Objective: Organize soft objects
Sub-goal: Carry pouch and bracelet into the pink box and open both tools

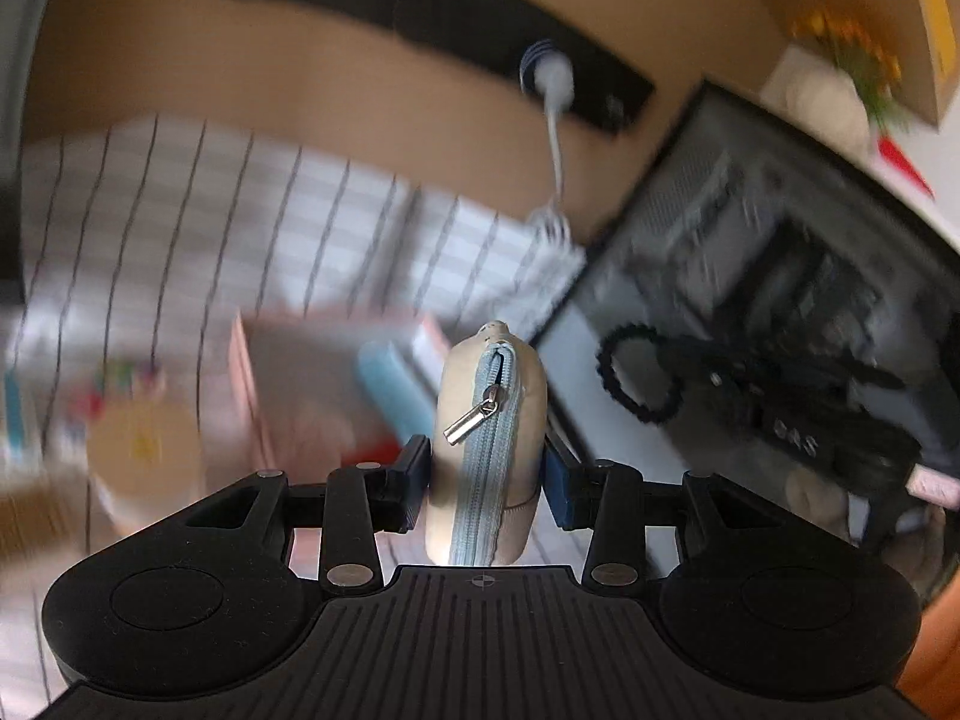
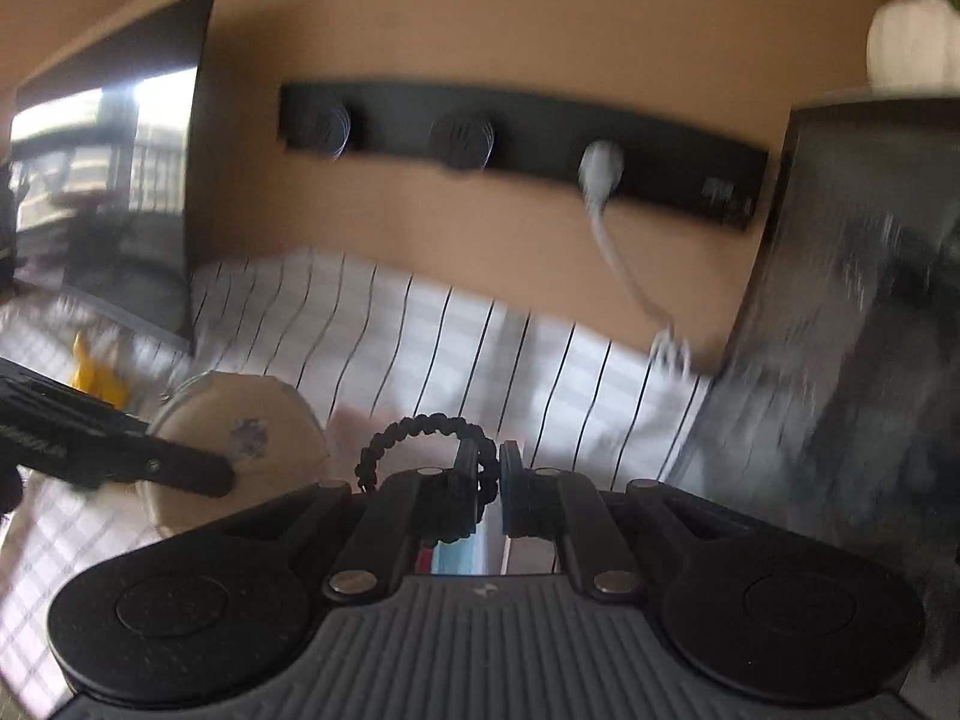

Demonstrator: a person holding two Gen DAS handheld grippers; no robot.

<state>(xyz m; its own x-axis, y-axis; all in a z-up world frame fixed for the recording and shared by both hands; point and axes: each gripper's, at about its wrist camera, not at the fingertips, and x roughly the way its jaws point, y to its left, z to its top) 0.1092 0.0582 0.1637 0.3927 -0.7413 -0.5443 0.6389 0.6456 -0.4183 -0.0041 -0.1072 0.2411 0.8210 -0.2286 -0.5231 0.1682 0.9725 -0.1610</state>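
My left gripper [image 1: 486, 474] is shut on a round beige pouch [image 1: 489, 420] with a light blue zipper, held on edge with the zip pull facing the camera. The right wrist view shows the same pouch [image 2: 240, 438] at the left, clamped by a dark left fingertip [image 2: 198, 474]. My right gripper [image 2: 487, 474] is shut on a black braided cord loop [image 2: 420, 432] that arches up to the left of its fingers. In the left wrist view that loop [image 1: 636, 372] hangs at the right, above the table. Both views are blurred.
A white cloth with thin dark stripes [image 2: 450, 348] covers the table. A pink tray [image 1: 288, 384] holds a light blue item [image 1: 390, 384]. A black power strip [image 2: 528, 138] with a white plug and cable [image 2: 600, 180] is on the tan wall. A dark mesh box [image 1: 750, 228] stands at the right.
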